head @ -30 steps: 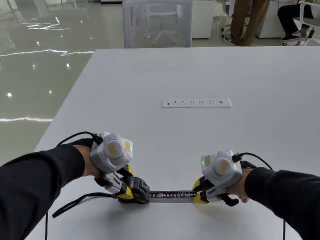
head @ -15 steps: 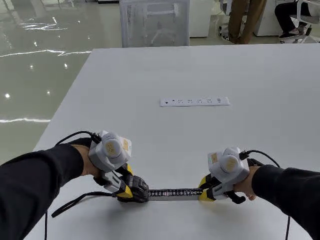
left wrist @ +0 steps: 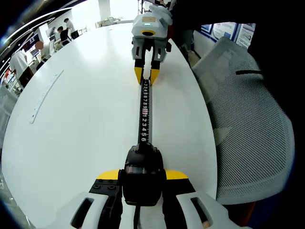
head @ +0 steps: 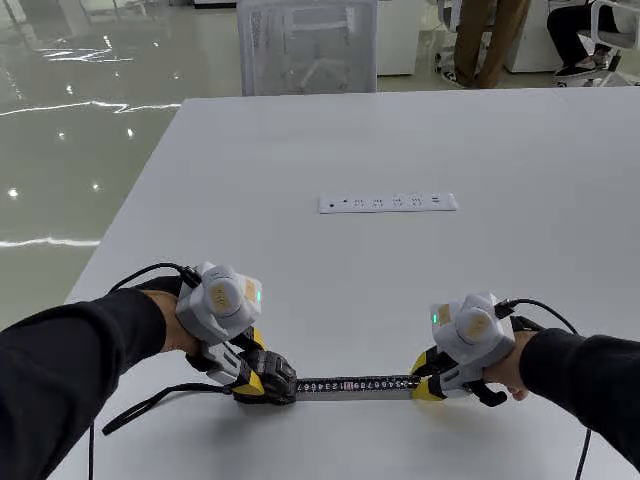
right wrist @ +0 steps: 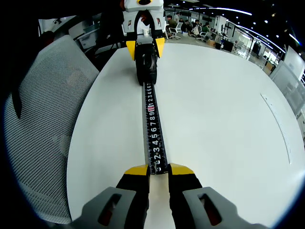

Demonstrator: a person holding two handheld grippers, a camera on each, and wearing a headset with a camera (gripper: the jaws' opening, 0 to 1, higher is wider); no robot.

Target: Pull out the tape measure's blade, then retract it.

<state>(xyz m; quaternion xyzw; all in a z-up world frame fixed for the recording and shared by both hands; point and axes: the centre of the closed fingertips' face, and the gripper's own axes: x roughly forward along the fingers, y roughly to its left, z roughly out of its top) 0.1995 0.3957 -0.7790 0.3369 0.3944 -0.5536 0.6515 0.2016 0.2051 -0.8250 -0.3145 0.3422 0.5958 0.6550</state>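
Note:
A black tape measure case [head: 271,376] rests near the table's front edge, and my left gripper [head: 258,383] is shut on the case [left wrist: 142,174]. Its blade [head: 356,384], black with white numbers, runs flat over the table to the right. My right gripper [head: 426,383] is shut on the blade's end [right wrist: 157,166]. In the right gripper view the blade [right wrist: 151,124] stretches away to the case [right wrist: 145,59] held by the left gripper [right wrist: 145,47]. In the left gripper view the blade [left wrist: 144,114] leads to the right gripper [left wrist: 146,76].
A white power strip [head: 388,203] lies flat at mid-table, well beyond the grippers. A mesh-backed chair [head: 307,46] stands behind the table's far edge. Another mesh chair [left wrist: 243,119] sits beside the table's near edge. Cables trail from both grippers.
My right gripper has moved to the right with the blade's end, so more blade lies drawn out. The left gripper and the case have stayed in place.

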